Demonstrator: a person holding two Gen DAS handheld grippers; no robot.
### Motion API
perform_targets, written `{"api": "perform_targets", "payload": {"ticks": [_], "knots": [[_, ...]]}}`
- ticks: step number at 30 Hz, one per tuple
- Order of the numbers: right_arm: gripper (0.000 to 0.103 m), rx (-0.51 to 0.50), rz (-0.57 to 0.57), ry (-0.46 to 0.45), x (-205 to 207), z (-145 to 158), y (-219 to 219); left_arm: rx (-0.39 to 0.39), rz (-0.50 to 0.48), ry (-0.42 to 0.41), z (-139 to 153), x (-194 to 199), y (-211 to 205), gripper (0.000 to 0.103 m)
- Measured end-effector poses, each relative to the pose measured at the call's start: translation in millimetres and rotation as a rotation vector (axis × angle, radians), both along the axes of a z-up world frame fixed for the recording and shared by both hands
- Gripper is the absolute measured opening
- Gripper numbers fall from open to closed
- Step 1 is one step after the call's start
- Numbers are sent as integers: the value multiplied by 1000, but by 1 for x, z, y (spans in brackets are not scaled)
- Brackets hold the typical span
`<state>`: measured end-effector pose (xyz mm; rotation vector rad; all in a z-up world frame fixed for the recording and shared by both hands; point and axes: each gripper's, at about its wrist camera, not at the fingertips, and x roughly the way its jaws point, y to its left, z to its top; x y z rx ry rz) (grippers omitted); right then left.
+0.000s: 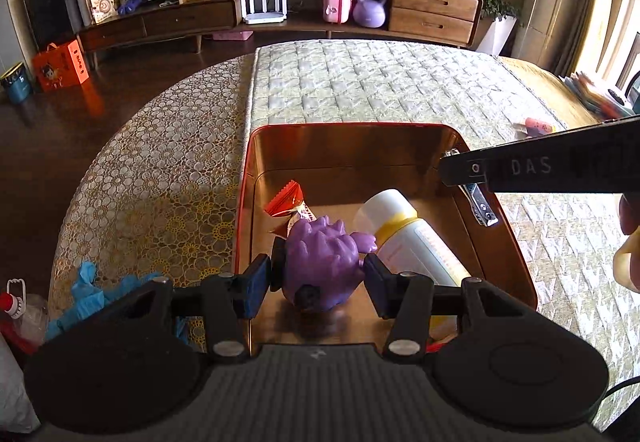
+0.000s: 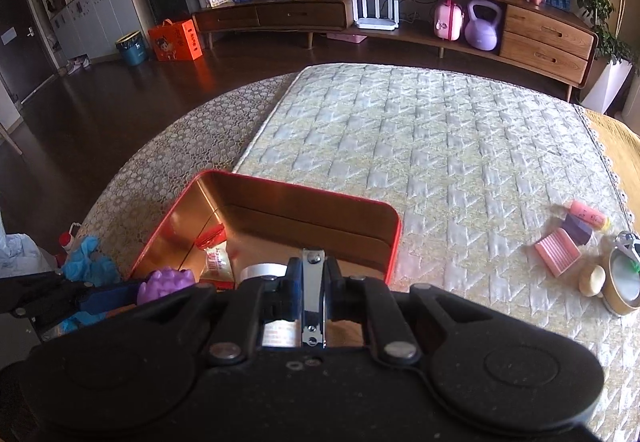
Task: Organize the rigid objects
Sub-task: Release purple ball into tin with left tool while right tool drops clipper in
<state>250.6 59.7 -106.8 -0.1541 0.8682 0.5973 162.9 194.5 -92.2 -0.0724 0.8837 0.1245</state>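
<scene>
Grippers [image 1: 318, 274] over one red tin [image 1: 352, 130], each gripping one thing.
Left clamped one purple toy [image 1: 320, 262]; right [image 2: 314, 296], marked "DAS", pinched one nail clipper [image 2: 313, 298]; one bottle [image 1: 404, 238] and one snack packet [image 1: 294, 202] lay inside.

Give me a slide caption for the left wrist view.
Left hand-held gripper holds purple toy over red tin containing bottle.

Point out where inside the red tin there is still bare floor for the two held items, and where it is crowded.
Free: the far half of the red tin, between its back wall and the red snack packet. Crowded: the near half, where the white bottle lies beside the purple toy in the left tongs. The right tongs hold the nail clipper.
</scene>
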Motion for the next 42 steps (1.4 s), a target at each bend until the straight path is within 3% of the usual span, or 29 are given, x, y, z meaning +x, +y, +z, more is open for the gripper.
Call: {"api": "perform_targets", "payload": {"ticks": [15,21,25,29,42], "knots": [[11,-45,10,70,7,-27,7,20,-14,37,-19,16,-5,50],[18,-26,-6,86,6,-26,1,24,-4,34,-19,13,-5,50],[20,-8,-6,92,2,-21,-4,27,-6,15,-12,9,-7,52],[26,10,-2,91,-3,-13,-10,31,-6,-14,-3,4,-10,62],[44,98,2,67,-34,23,-53,26,-31,-63,25,-15,-28,63]]}}
